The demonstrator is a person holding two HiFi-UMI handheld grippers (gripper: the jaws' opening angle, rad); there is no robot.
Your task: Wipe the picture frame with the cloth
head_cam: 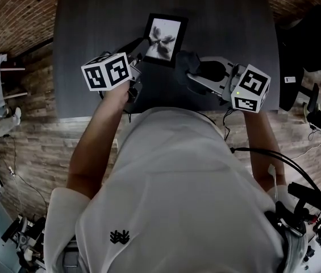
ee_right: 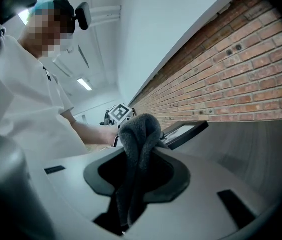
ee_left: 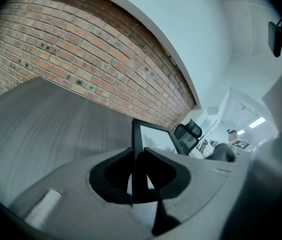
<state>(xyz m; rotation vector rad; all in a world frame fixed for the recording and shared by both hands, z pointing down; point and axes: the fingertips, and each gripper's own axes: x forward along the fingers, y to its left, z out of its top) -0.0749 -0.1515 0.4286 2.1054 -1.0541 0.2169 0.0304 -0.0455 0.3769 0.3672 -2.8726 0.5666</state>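
Tongs on your left [ee_left: 137, 176] pinch the picture frame [head_cam: 165, 38] steady; your right tongs [ee_right: 135, 159] clamp the cloth [ee_right: 140, 129], ready to wipe.

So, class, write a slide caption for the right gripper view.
Right tongs shut on a grey cloth, the black frame just beyond.

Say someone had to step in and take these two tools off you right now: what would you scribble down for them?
The left hand-held gripper is shut on an edge of the picture frame, steadying it at the dark table.
The right hand-held gripper is shut on the grey cloth, bunched close by the frame's near right corner; whether they touch cannot be told.
Done: frame and cloth are both gripped.
Left: rub the cloth over the glass and border. How much has been wiped does not show.
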